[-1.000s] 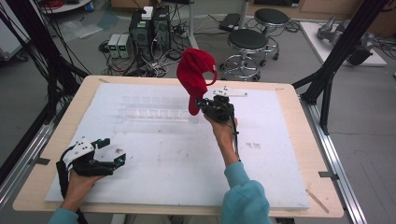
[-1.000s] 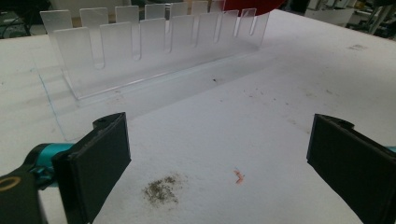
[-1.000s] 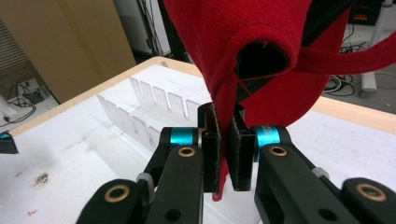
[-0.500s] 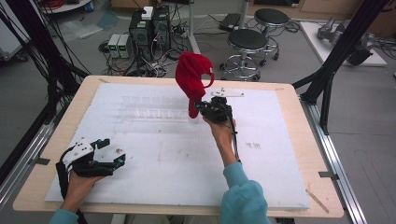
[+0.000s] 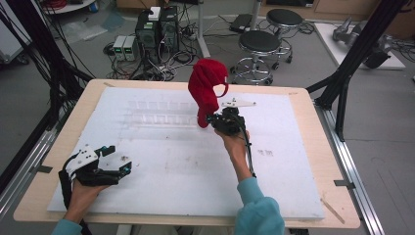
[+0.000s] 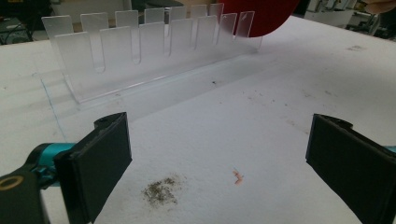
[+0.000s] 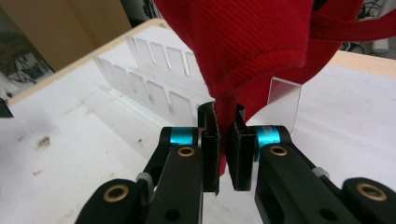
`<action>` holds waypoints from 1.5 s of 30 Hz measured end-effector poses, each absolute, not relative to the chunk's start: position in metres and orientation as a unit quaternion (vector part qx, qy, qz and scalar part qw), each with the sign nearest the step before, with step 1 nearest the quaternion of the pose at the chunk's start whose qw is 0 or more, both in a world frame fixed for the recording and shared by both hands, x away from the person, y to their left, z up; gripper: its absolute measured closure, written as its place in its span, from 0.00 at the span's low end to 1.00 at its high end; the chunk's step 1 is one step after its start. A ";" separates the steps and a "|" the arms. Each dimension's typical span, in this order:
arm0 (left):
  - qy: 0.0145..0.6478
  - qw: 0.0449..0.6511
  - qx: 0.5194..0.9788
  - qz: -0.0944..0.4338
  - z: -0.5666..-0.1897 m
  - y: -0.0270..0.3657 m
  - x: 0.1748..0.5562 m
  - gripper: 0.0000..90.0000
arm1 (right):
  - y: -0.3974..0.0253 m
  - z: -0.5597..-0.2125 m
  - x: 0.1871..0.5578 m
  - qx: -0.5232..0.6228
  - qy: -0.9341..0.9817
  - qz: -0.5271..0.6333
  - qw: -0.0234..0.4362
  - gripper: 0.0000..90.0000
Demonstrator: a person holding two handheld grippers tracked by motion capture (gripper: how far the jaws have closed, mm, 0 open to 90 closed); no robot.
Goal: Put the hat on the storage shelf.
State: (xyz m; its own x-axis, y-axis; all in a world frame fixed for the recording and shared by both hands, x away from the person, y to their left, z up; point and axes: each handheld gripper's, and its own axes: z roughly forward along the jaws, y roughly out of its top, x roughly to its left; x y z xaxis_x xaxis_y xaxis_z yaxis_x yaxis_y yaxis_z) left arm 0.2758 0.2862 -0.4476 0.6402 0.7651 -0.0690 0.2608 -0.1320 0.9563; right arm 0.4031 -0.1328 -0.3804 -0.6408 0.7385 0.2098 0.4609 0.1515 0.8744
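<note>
From the high view: right tool clamped shut on the bottom edge of a red cap, cap standing upright above it, long axis toward 12 o'clock, held over the far middle of the white desk; clear slotted rack lying just at 9 o'clock from that tool, so probably the nearer hand for any hanging move. Left tool resting down at 7 o'clock, well apart, spread wide, holding nothing. From the left gripper view: wide gap, bare desk between, rack ahead at 12 o'clock. From the right gripper view: cap pinched tight in the right tool, rack behind at 10 o'clock.
</note>
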 end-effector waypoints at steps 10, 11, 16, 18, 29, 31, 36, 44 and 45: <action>0.359 0.552 0.716 0.230 -0.448 0.286 0.276 0.08 | -0.132 -0.380 0.401 0.403 0.754 0.501 0.139 0.94; 0.359 0.553 0.716 0.231 -0.448 0.286 0.275 0.08 | -0.132 -0.380 0.401 0.404 0.754 0.499 0.139 0.93; 0.360 0.553 0.715 0.230 -0.448 0.287 0.276 0.08 | -0.130 -0.378 0.398 0.406 0.760 0.486 0.148 0.85; 0.360 0.553 0.715 0.231 -0.448 0.287 0.275 0.08 | -0.131 -0.377 0.397 0.403 0.761 0.483 0.156 0.81; 0.361 0.555 0.711 0.237 -0.448 0.287 0.274 0.08 | -0.162 -0.363 0.358 0.423 0.742 0.482 0.196 0.27; 0.362 0.556 0.709 0.237 -0.448 0.287 0.274 0.08 | -0.177 -0.353 0.338 0.419 0.730 0.499 0.205 0.23; 0.363 0.558 0.705 0.243 -0.448 0.288 0.273 0.08 | -0.195 -0.345 0.308 0.391 0.720 0.521 0.240 0.16; 0.368 0.560 0.700 0.247 -0.448 0.288 0.272 0.08 | -0.249 -0.384 0.255 0.366 0.704 0.539 0.284 0.13; 0.367 0.560 0.700 0.248 -0.448 0.288 0.272 0.08 | -0.249 -0.384 0.255 0.366 0.704 0.539 0.284 0.13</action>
State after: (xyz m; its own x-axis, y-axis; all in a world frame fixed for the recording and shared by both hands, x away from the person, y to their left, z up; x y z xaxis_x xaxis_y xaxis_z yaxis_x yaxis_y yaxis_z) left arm 0.2719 0.2883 -0.4484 0.6079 0.7915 -0.0629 0.2355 -0.1041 0.9663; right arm 0.2554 -0.2489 -0.3837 -0.5708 0.8210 -0.0048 0.2101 0.1517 0.9658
